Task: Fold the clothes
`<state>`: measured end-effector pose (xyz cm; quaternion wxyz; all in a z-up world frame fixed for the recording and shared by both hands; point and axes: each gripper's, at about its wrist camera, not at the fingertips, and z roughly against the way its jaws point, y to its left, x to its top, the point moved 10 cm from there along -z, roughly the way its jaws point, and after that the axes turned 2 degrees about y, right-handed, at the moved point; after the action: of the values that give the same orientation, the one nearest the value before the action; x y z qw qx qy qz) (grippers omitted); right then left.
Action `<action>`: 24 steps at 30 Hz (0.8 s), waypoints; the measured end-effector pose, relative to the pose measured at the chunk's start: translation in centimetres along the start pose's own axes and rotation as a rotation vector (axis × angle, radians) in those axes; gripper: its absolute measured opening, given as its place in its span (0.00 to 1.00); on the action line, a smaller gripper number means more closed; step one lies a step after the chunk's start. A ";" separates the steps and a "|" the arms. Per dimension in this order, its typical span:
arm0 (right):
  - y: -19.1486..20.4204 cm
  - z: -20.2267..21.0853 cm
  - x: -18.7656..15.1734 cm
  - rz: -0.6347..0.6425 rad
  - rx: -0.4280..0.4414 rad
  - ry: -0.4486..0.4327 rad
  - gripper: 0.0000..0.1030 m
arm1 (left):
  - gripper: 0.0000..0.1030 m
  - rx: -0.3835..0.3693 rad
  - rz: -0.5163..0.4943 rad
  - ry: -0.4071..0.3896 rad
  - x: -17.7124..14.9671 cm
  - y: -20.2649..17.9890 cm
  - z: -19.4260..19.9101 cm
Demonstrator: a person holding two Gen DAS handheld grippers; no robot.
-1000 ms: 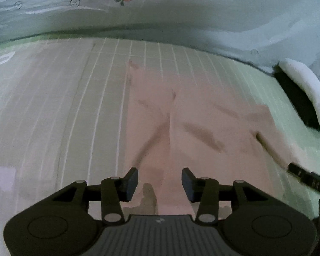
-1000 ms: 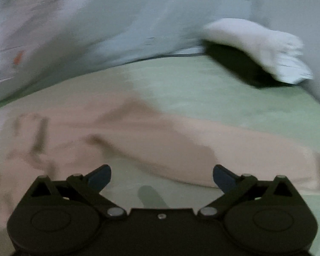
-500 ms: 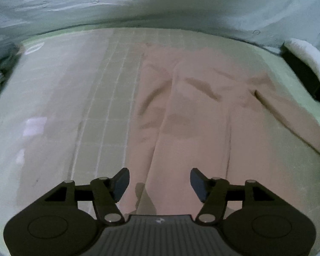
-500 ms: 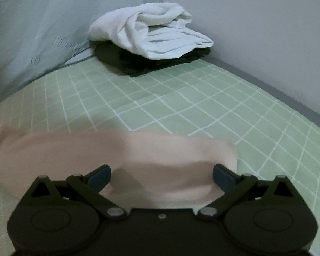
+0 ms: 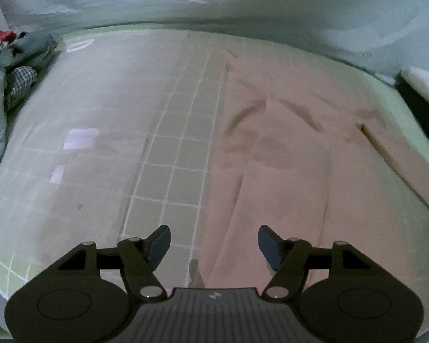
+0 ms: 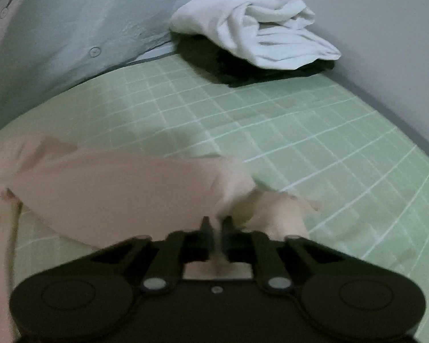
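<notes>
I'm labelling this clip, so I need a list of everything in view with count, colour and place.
pink garment: one, pale pink, spread flat on the bed, its sleeve end bunched at the right tongs
bed sheet: one, light green with a white grid, under everything
quilt: one, grey-blue with carrot prints, along the far side of the bed
white garment: one, white, rolled, lying on the dark item in the far corner
dark item: one, black, under the white garment
clothes pile: several pieces, grey, checked and red, at the far left edge
left tongs: black, open, over the pink garment's left edge
right tongs: black, shut on the sleeve end
</notes>
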<state>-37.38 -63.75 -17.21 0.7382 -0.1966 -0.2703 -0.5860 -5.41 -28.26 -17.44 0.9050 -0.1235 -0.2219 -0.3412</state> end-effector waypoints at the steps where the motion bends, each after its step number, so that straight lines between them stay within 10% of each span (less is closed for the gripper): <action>1: 0.5 0.3 0.0 0.009 0.006 -0.004 0.06 | 0.67 -0.011 0.007 -0.003 0.3 0.3 -0.1; 13: 24.1 11.4 -0.3 0.202 0.554 -0.118 0.14 | 0.67 -0.122 -0.006 -0.067 2.6 2.2 0.4; 15: 26.2 12.4 -1.5 0.246 0.574 -0.114 0.59 | 0.67 -0.132 -0.005 -0.075 3.2 2.3 0.3; 17: 27.5 13.1 -2.6 0.289 0.572 -0.119 0.73 | 0.67 -0.143 -0.013 -0.088 3.8 2.2 0.4; 24: 17.3 10.2 -3.5 0.195 0.279 -0.099 0.85 | 0.65 -0.209 -0.071 -0.076 4.0 -0.6 -0.6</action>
<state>-22.85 -50.84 -11.03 0.7975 -0.1462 -0.3648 -0.4578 -2.96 -31.20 -16.00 0.8655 -0.2218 -0.2236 -0.3895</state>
